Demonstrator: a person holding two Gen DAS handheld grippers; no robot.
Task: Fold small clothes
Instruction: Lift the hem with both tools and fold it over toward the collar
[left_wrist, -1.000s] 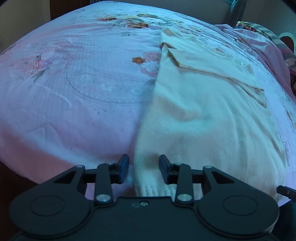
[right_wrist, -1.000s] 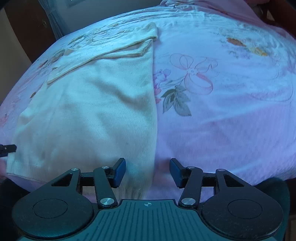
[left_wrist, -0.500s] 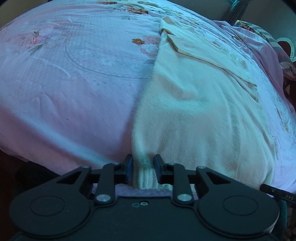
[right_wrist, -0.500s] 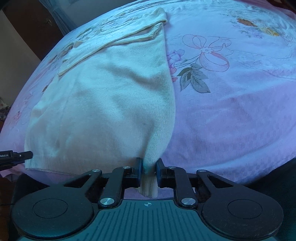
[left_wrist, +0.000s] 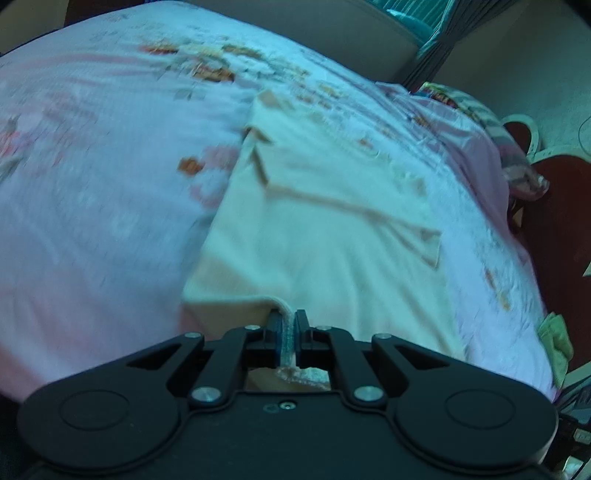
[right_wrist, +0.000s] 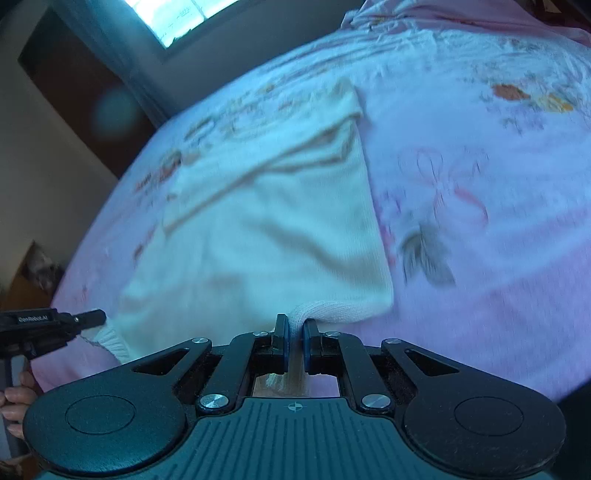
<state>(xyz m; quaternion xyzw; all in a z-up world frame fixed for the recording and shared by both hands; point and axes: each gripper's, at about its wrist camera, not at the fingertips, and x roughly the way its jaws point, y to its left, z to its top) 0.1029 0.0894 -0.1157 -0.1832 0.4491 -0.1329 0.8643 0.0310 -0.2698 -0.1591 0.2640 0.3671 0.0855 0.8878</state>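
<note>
one sweater (left_wrist: 332, 236), two grippers (left_wrist: 288, 325) (right_wrist: 294, 328)

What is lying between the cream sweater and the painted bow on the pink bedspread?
Nothing but bare pink bedspread. In the right wrist view, the cream sweater ends at its edge, and only printed sheet runs to the bow.

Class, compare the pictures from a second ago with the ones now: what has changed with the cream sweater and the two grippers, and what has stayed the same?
Both grippers' jaws stood open at the hem; now the left gripper and right gripper are shut on the cream sweater, one at each near corner, and have lifted the hem off the pink floral bedspread. The sweater's far part, sleeve folded across, lies as before.
</note>
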